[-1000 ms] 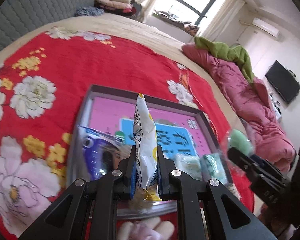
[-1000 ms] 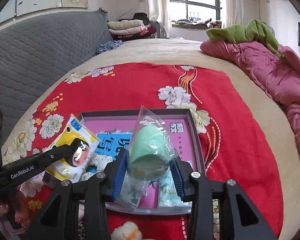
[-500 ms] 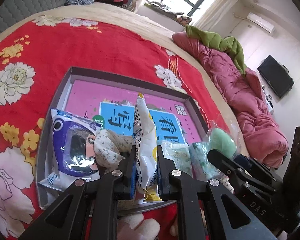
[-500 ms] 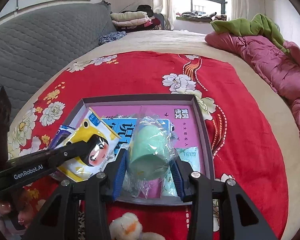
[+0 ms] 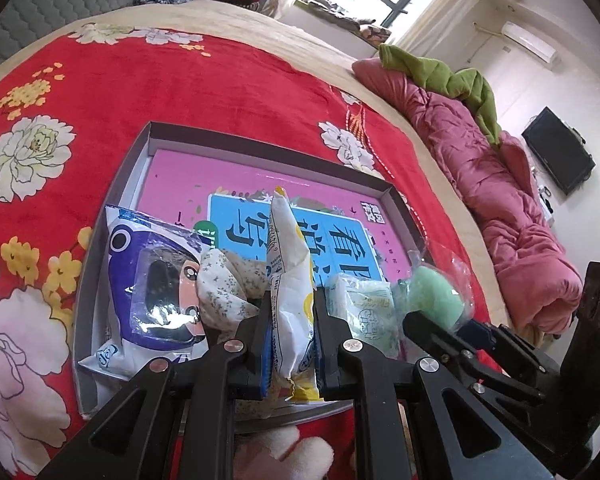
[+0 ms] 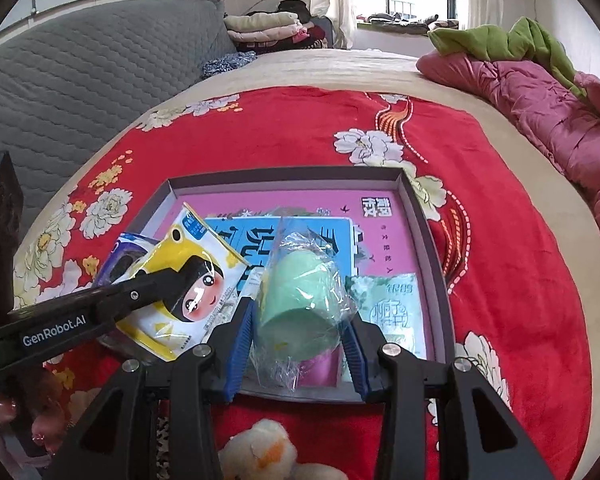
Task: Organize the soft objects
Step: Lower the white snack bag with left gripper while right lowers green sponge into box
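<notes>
**Two soft loads over a crowded box corner**

The left tongs [image 5: 290,332] are clamped on a yellow-and-white packet [image 5: 290,280], held edge-on and upright over the near end of the grey box [image 5: 260,156]. The right tongs [image 6: 300,330] are clamped on a green sponge in a clear bag [image 6: 300,300], hanging over the near right part of the same box. The box lies on the red flowered blanket [image 6: 500,240] on the bed.

The near end of the box is already busy: a purple packet [image 5: 148,292] leans on the left wall, a speckled cloth bundle [image 5: 224,280] sits beside it, and a pale green tissue pack [image 6: 396,312] lies flat on the right. The far half, over the pink book cover [image 5: 228,176], looks free.

Risks as I judge them:
- The packet is gripped low with most of its length standing free, so it could flop sideways on release and land across the bundle or the near wall.
- The sponge is held through slippery loose film; a light squeeze could let it slide out early, or roll off the tissue pack.
- The two tongs sit close together, so a careless swing could knock them together.
- Dropping both at the near edge could pile things up and spill them onto the blanket, near the plush toy [image 6: 260,452].
</notes>
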`<act>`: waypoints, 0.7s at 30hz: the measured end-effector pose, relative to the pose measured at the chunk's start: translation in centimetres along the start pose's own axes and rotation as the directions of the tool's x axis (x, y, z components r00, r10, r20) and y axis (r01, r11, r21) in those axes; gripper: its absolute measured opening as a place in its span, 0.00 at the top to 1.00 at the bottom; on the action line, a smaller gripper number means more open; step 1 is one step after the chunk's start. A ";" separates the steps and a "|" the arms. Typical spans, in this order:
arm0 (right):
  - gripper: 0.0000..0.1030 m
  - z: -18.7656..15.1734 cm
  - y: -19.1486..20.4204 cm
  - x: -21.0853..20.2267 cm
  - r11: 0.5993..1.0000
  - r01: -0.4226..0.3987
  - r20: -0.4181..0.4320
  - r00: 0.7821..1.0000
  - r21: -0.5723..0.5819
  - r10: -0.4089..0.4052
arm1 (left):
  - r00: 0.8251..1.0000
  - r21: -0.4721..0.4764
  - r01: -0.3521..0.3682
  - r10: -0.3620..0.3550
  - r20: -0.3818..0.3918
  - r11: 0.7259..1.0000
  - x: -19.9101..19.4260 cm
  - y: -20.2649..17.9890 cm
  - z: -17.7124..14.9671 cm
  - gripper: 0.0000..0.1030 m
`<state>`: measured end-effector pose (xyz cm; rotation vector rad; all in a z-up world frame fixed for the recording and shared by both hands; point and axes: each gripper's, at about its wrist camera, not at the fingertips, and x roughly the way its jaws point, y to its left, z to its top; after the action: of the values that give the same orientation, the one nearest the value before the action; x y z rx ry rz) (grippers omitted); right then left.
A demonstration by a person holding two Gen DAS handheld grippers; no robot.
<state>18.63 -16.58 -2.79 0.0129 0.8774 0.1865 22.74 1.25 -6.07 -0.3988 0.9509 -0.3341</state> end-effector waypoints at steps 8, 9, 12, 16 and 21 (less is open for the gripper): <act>0.59 -0.2 -0.6 0.3 0.999 0.039 -0.002 0.999 0.006 -0.039 | 1.000 0.020 -0.015 0.015 0.011 1.000 -0.1 -0.8 -0.2 0.85; 0.59 -0.2 -0.6 0.4 0.999 0.039 -0.005 0.999 0.005 -0.039 | 1.000 0.024 -0.010 0.010 0.014 1.000 -0.2 -0.9 -0.2 0.85; 0.59 -0.6 -0.5 0.7 0.999 0.050 -0.015 0.999 -0.007 -0.050 | 1.000 0.032 -0.015 0.015 0.008 0.999 -0.2 -1.2 -0.3 0.85; 0.59 -0.9 0.2 0.7 0.995 0.080 -0.010 0.997 -0.065 -0.080 | 1.000 0.023 -0.021 0.021 -0.001 1.000 -0.1 -0.9 -0.3 0.85; 0.58 -0.9 0.7 1.0 0.991 0.098 -0.010 0.995 -0.095 -0.100 | 1.000 0.027 -0.021 0.021 0.000 0.999 -0.2 -1.0 -0.3 0.85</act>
<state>18.42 -15.81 -4.05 -0.1199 0.8813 0.1351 22.27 0.39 -5.66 -0.3635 0.9491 -0.3278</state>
